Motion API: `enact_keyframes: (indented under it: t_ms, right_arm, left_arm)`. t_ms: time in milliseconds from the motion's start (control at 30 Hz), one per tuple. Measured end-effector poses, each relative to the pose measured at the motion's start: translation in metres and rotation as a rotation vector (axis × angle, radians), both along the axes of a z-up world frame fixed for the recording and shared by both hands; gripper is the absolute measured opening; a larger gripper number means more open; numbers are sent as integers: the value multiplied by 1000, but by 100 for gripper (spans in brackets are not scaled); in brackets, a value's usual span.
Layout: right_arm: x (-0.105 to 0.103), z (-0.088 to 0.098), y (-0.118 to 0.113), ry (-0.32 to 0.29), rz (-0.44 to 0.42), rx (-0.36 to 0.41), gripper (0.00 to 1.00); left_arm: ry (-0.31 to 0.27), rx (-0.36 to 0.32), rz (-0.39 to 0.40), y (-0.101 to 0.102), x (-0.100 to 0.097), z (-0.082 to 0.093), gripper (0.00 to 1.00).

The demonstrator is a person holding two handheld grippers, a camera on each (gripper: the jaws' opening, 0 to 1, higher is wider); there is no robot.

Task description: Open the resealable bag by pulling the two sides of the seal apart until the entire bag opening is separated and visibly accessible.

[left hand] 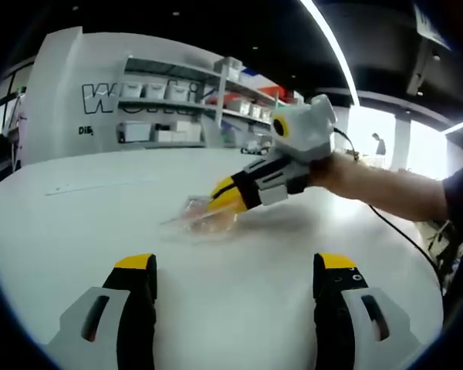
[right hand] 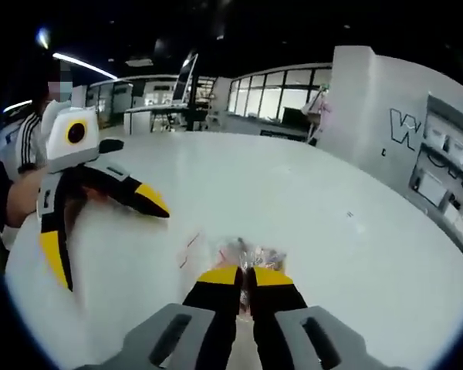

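In the left gripper view the left tool rises from the bottom of the frame with its two yellow-tipped jaws spread wide and nothing between them, held above the bare white tabletop. Just above the middle of that frame lies the clear bag, flat on the tabletop, blurred and hard to make out. The right tool comes in from the right, its yellow tips pressed together at the bag's near edge, with a person's forearm stretching back toward the right of the frame. In the right gripper view the right tool stands at the bottom centre, its jaws nearly closed with only a narrow slit between the tips, and the crumpled edge of the bag sits right at those tips; it appears pinched there, though the blur makes the seal itself impossible to read. The left tool shows at the left of that frame, jaws splayed apart, clear of the bag. Shelves with white boxes line the wall in the upper part of the left gripper view.
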State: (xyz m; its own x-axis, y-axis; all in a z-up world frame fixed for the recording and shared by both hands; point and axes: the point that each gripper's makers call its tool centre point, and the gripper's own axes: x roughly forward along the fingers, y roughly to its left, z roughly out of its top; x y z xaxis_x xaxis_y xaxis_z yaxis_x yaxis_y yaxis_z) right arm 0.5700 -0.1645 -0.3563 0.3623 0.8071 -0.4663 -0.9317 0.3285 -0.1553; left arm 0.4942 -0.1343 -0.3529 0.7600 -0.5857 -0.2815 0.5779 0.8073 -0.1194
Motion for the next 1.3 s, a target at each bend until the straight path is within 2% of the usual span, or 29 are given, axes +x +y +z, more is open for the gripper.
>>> enact_keyframes:
  t_ms: [300,667,867,1100,1300]
  right_arm:
    - [-11,2,-6,26,-32,68,0]
    - [-15,7,-12,161,-121,249,0]
    - [-15,10,-18,276,-162,361,0]
    - [-18,12,-23,354,-192,443,0]
    - [-22,12,-25,398,-205,485,0]
  left_arm:
    - [-6,2,1,0,-1,0,82]
    - [-9,6,2,0,0,0,82]
    - [-9,7,3,0,1,-1,82]
    - [-9,7,4,0,1,-1,82]
    - [-10,12,5,0,1,-1,82]
